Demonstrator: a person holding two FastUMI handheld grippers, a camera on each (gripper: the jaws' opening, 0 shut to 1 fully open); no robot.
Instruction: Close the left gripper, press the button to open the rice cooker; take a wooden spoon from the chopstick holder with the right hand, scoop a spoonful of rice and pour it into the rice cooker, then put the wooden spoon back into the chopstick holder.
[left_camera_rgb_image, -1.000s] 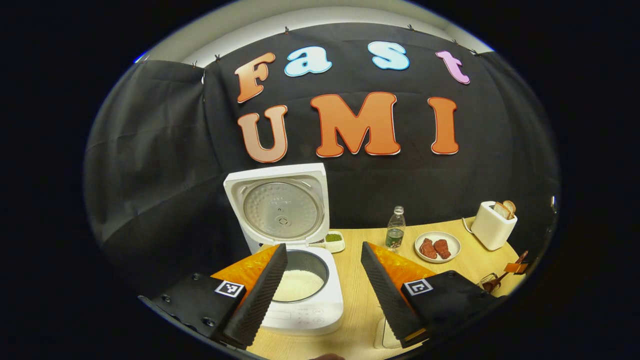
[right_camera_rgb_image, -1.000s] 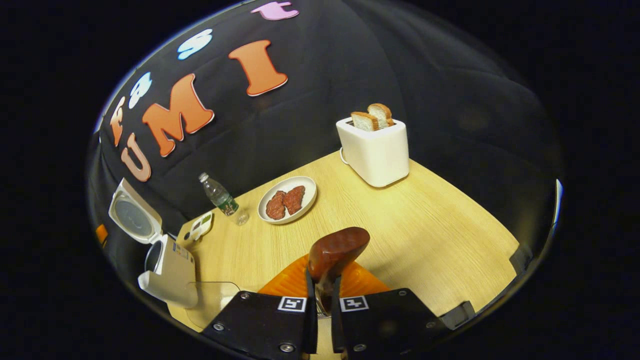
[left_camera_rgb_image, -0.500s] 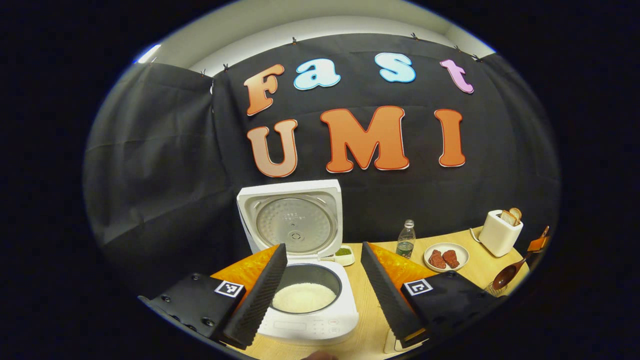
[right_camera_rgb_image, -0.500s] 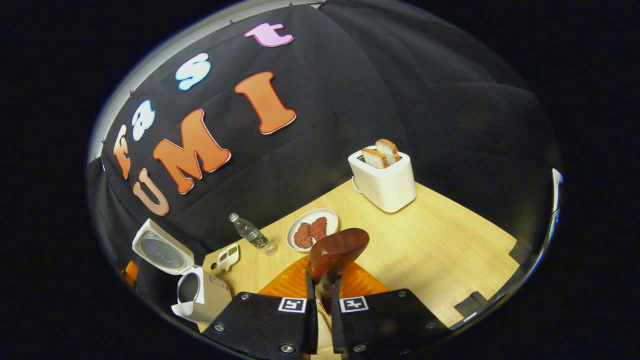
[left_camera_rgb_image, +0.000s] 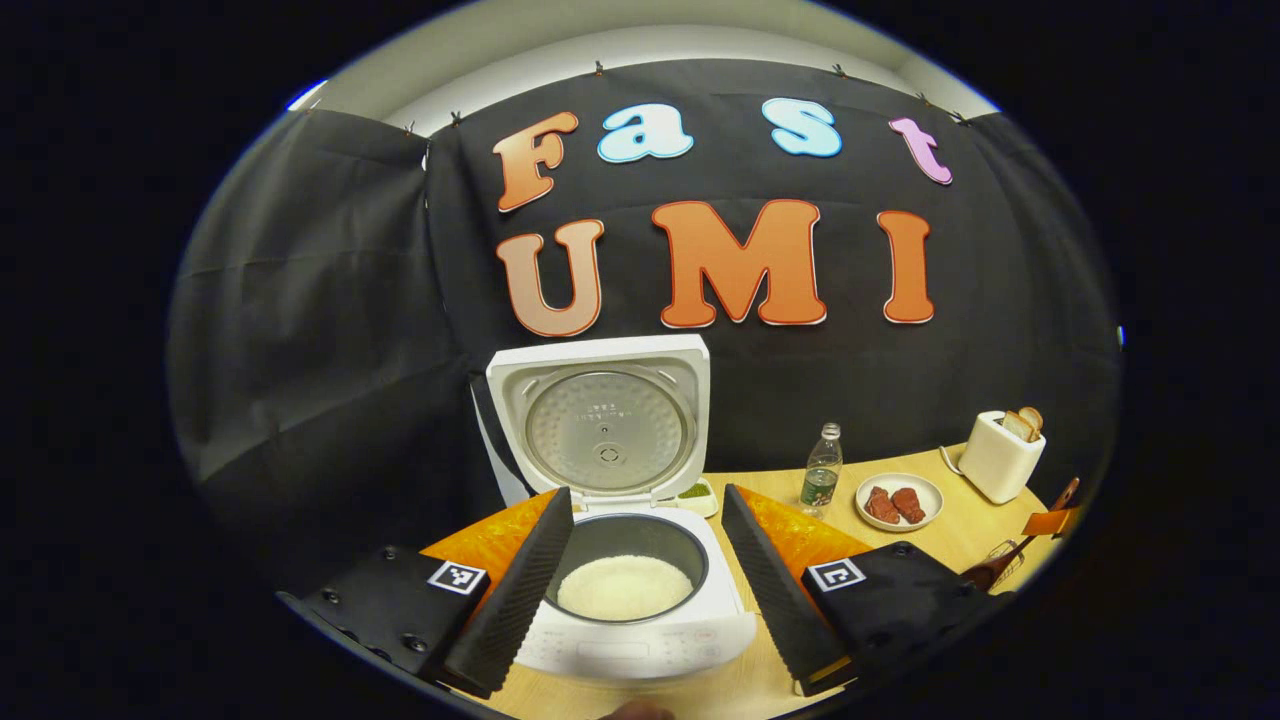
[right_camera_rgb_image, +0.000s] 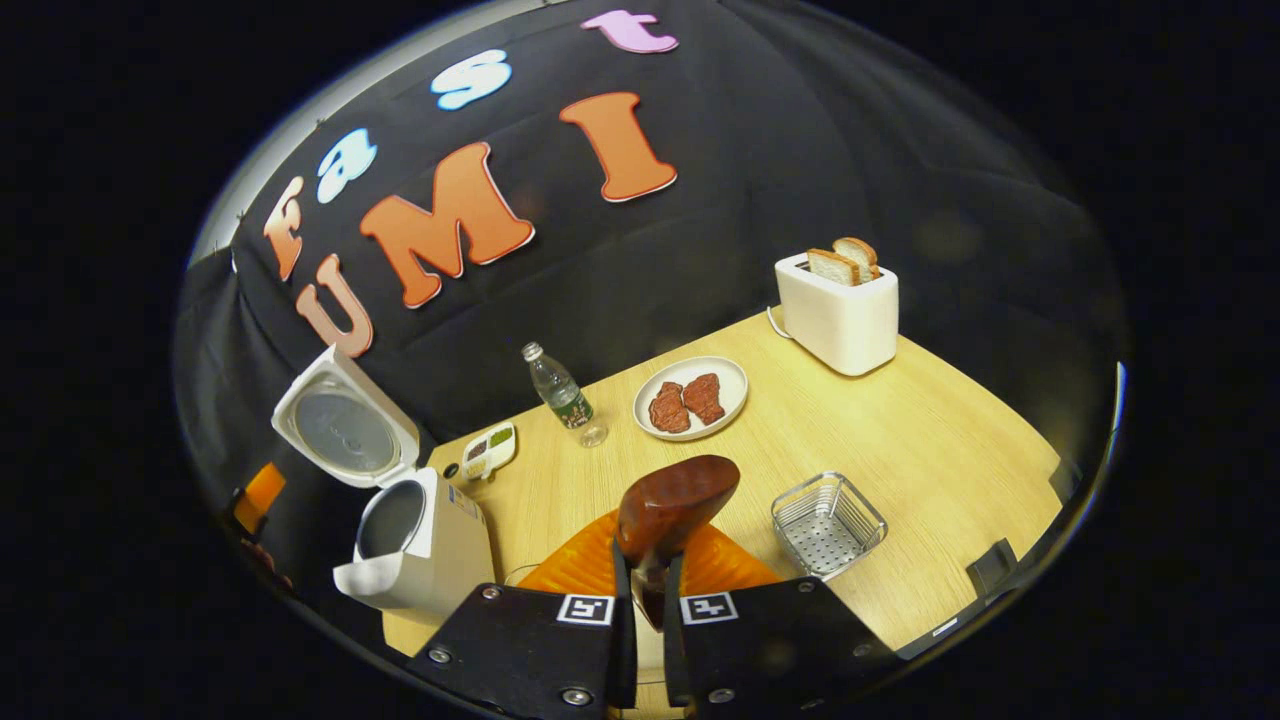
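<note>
The rice cooker (left_camera_rgb_image: 625, 560) stands at the lower centre of the left gripper view with its lid (left_camera_rgb_image: 600, 420) raised upright behind it and white rice (left_camera_rgb_image: 624, 587) lying in the pot. The left gripper (left_camera_rgb_image: 645, 570) hangs above and in front of the cooker, pointing level toward the back wall, its two fingers (left_camera_rgb_image: 520, 590) spread wide apart with nothing between them; the pot shows in the gap.

In the right gripper view the wooden spoon (right_camera_rgb_image: 672, 505) stands up at the lower centre of the frame, its bowl uppermost and its handle running down between the fingers. The right gripper (right_camera_rgb_image: 642, 620) is clenched on that handle, both fingers pressed close against it, and is tilted down over the worktop (right_camera_rgb_image: 940, 440). The wire chopstick holder (right_camera_rgb_image: 828, 525) sits on the worktop just to the right of the spoon, apart from it. The cooker appears at the lower left of this view (right_camera_rgb_image: 420, 545), lid up.

Farther back on the worktop are a water bottle (right_camera_rgb_image: 560, 390), a plate (right_camera_rgb_image: 735, 395) with two pieces of red meat (right_camera_rgb_image: 686, 403), and a white toaster (right_camera_rgb_image: 838, 312) holding two bread slices (right_camera_rgb_image: 842, 260) at the upper right. A small divided dish (right_camera_rgb_image: 489, 449) lies between the cooker and the bottle.

At the right edge of the left gripper view, the spoon (left_camera_rgb_image: 990, 572) and part of the right gripper (left_camera_rgb_image: 1045, 520) show low, near the toaster (left_camera_rgb_image: 1000, 455).
</note>
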